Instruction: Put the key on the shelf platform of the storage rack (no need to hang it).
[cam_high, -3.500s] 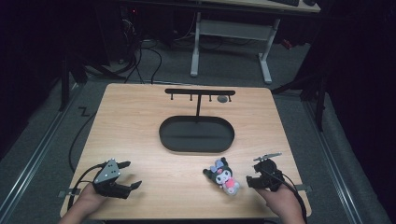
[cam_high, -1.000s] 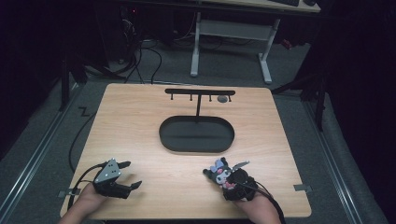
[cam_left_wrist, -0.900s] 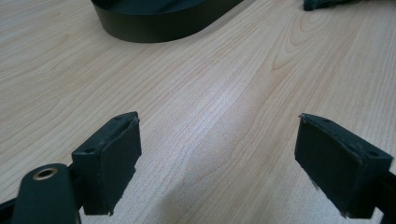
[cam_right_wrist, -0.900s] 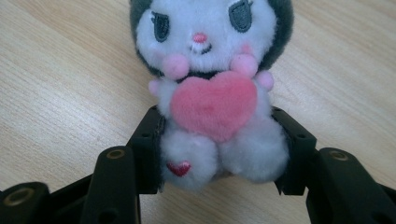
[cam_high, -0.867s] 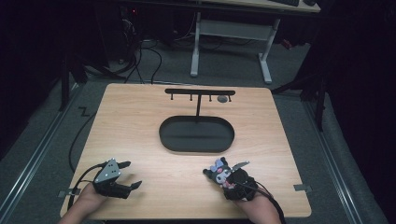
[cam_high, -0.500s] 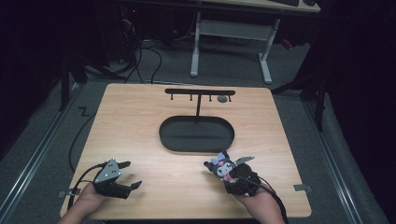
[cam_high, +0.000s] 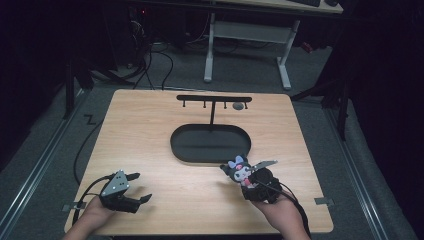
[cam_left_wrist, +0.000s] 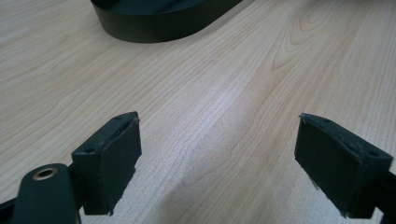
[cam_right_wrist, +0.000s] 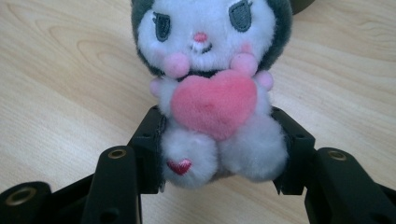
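A wooden table (cam_high: 150, 130) is being viewed from above, with a black oval tray (cam_high: 210, 143) lying at its centre and a black T-shaped rack (cam_high: 213, 101) standing just behind the tray. A small plush toy (cam_high: 238, 171) with dark ears, a white face and a pink heart on its chest is being held at the near right of the table, just beside the tray's near right rim. The toy is being pinched by the right gripper (cam_high: 255, 182): in the right gripper view, its lower body (cam_right_wrist: 224, 149) is being pressed from both sides by the two black pads (cam_right_wrist: 150, 140), while the head is being left free above them, facing the camera. The left gripper (cam_high: 134, 187) is being kept at the near left of the table, well apart from the toy. In the left gripper view its pads (cam_left_wrist: 109, 158) are being held wide apart over bare wood, with nothing between them and the tray's edge (cam_left_wrist: 159, 28) being seen farther off.
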